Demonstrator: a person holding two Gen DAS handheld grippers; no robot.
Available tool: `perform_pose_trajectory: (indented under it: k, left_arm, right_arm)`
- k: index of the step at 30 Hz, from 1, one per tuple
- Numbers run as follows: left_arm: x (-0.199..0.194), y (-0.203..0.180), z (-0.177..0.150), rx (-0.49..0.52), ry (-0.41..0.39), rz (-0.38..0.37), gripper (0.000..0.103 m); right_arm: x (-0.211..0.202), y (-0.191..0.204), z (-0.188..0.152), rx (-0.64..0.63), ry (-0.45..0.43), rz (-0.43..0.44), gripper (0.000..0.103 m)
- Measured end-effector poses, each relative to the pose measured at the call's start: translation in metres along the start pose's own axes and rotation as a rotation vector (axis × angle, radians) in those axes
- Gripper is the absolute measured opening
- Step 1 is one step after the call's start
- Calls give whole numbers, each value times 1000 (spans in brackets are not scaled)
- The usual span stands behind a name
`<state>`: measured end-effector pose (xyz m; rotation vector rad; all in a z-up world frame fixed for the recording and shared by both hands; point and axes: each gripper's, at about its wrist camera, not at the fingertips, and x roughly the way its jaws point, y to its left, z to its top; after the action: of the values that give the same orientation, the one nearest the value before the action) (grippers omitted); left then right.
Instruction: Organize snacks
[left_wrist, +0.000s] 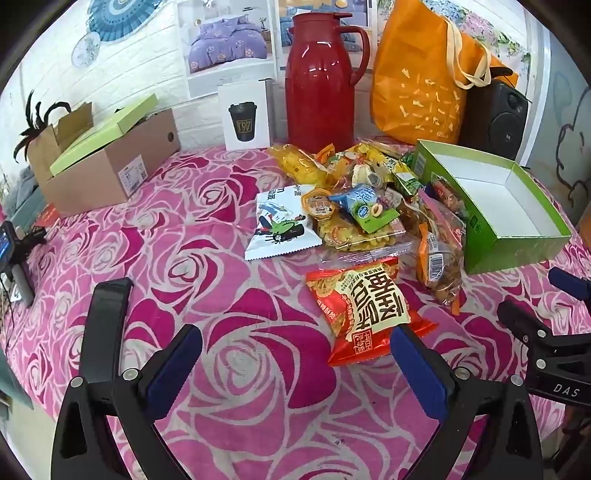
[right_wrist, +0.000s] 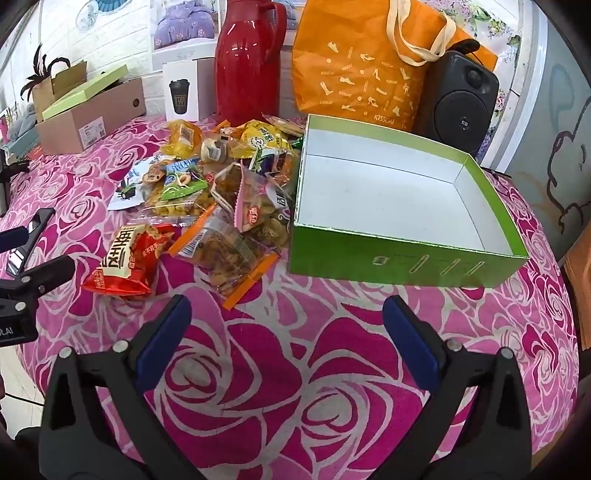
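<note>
While the green box (right_wrist: 406, 258) sits empty at the right of the desk (right_wrist: 258, 369), I hold both grippers spread wide and grasping nothing, a little short of the snack pile (right_wrist: 221, 184). The left gripper (left_wrist: 295, 358) hovers with its right finger just beside the red packet (left_wrist: 369, 310), the nearest loose piece and, to my eye, the sensible first pick. The right gripper (right_wrist: 286, 325) faces the gap between the pile and the box's front wall, over bare cloth.

I judge the step in hand to be the first pick-up, with none of the sorting yet done. To do it well, I would pinch the red packet by its crimped edge rather than its puffed middle, lift it clear of the orange-edged clear bag (right_wrist: 225, 254) beside it, and carry it over the low green wall before letting go. The soft packets may slide or crush under a hard squeeze.

The desk wears a pink rose-patterned cloth. Along the back stand an orange tote bag (right_wrist: 362, 66), a red thermos jug (left_wrist: 321, 81), a black speaker (right_wrist: 461, 99), a cardboard carton (left_wrist: 110, 162) and a white cup box (left_wrist: 245, 114), against a white wall hung with bedding posters.
</note>
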<state>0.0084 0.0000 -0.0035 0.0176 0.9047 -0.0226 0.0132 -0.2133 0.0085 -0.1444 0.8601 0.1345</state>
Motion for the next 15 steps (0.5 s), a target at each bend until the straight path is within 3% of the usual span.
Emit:
perform_pose_trajectory:
  k: [15]
  left_arm:
    - [3,-8,2,16,-6,-14,103]
  right_arm:
    - [14,-1,-4,14,25,10,103]
